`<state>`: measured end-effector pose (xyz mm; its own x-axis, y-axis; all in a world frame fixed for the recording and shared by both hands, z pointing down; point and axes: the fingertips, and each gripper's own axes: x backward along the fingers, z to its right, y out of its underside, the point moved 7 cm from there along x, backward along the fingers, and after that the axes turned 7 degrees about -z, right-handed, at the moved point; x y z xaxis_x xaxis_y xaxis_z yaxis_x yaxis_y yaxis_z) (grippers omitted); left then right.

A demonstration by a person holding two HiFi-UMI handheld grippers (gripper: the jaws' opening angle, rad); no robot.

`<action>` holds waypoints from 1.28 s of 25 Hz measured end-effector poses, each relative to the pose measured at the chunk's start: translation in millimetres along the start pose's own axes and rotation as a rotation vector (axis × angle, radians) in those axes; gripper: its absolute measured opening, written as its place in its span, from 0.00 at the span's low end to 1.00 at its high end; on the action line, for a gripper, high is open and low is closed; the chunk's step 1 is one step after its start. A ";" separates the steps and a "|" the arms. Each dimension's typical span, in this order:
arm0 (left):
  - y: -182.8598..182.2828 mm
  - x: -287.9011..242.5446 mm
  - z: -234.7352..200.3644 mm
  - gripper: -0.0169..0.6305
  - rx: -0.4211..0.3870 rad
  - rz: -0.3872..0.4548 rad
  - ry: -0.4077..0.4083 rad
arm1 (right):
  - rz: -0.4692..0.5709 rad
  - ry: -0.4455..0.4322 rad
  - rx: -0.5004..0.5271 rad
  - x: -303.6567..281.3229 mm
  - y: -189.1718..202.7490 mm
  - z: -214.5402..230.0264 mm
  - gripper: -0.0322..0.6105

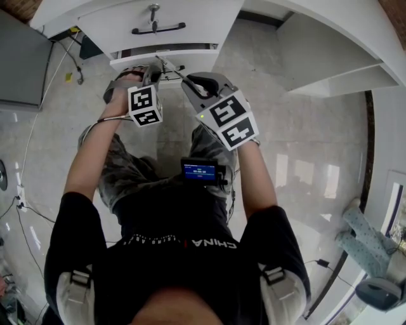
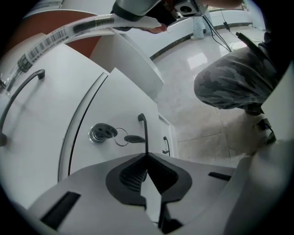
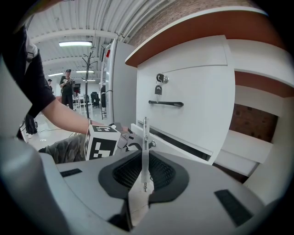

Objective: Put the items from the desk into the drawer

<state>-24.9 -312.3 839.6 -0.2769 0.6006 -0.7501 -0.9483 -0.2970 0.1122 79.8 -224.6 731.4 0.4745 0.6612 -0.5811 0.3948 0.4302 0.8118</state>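
My left gripper [image 1: 148, 73] [image 2: 147, 154] is shut on the thin black handle [image 2: 144, 131] of the second drawer [image 1: 166, 58] of the white unit. This drawer stands a little way out, with a dark gap above its front [image 3: 177, 143]. My right gripper [image 1: 189, 82] [image 3: 145, 155] is shut on a long thin pen in a clear wrapper [image 1: 169, 67] [image 3: 145, 133] that carries a barcode label [image 2: 43, 42]. The pen points over the drawer's front edge, just right of the left gripper. Inside of the drawer is hidden.
Above is the shut top drawer [image 1: 158, 19] with a black handle [image 3: 165, 103] and a key in its lock [image 3: 160, 79]. A second lock with key [image 2: 102, 133] sits beside the held handle. Open white shelves [image 1: 330, 57] lie to the right. The person's knees [image 1: 127, 165] are below.
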 end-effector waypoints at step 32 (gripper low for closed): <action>2.9 46.1 95.5 0.06 0.136 0.026 -0.032 | -0.010 -0.080 0.038 29.9 0.9 -28.4 0.13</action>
<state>-55.2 -214.6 867.7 -0.3044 0.6179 -0.7249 -0.9524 -0.2106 0.2204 72.0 -187.0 716.4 0.5313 0.6052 -0.5928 0.4288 0.4113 0.8043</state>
